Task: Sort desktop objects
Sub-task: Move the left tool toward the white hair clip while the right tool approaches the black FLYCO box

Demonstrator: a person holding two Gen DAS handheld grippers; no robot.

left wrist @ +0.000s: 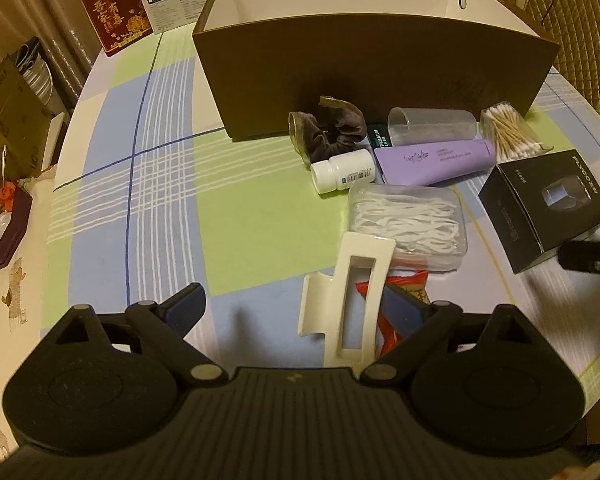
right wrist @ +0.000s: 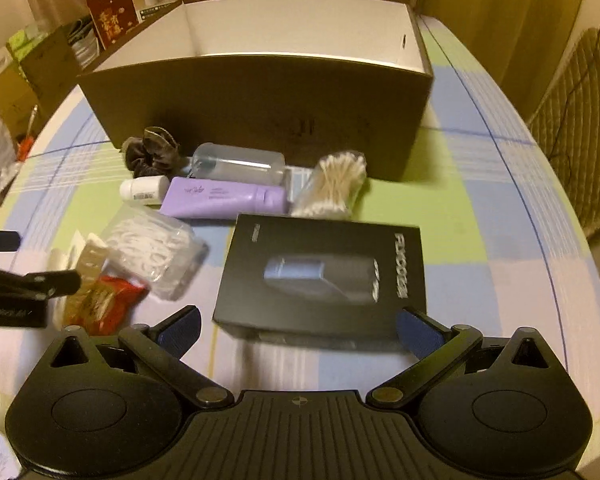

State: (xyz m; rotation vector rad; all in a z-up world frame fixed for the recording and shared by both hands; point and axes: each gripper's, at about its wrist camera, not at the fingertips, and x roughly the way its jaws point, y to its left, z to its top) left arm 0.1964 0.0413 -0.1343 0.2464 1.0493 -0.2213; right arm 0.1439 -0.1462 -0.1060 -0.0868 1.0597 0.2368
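Note:
My left gripper (left wrist: 296,312) is open wide just above the checked tablecloth. A white hair claw clip (left wrist: 348,300) lies between its fingers, close to the right one and over a red packet (left wrist: 406,282). My right gripper (right wrist: 300,328) is open too, with the near edge of a black product box (right wrist: 320,276) just ahead of its fingertips. Behind these lie a clear case of white picks (left wrist: 408,224), a purple tube (left wrist: 432,160), a white pill bottle (left wrist: 342,170), a clear cup (left wrist: 432,124), cotton swabs (left wrist: 508,132) and a brown scrunchie (left wrist: 332,132).
A large brown box (left wrist: 380,92) with a white inside stands open at the back of the round table. A red card (left wrist: 112,16) and cardboard boxes (left wrist: 12,96) crowd the left edge. A quilted chair (left wrist: 580,32) stands at the right.

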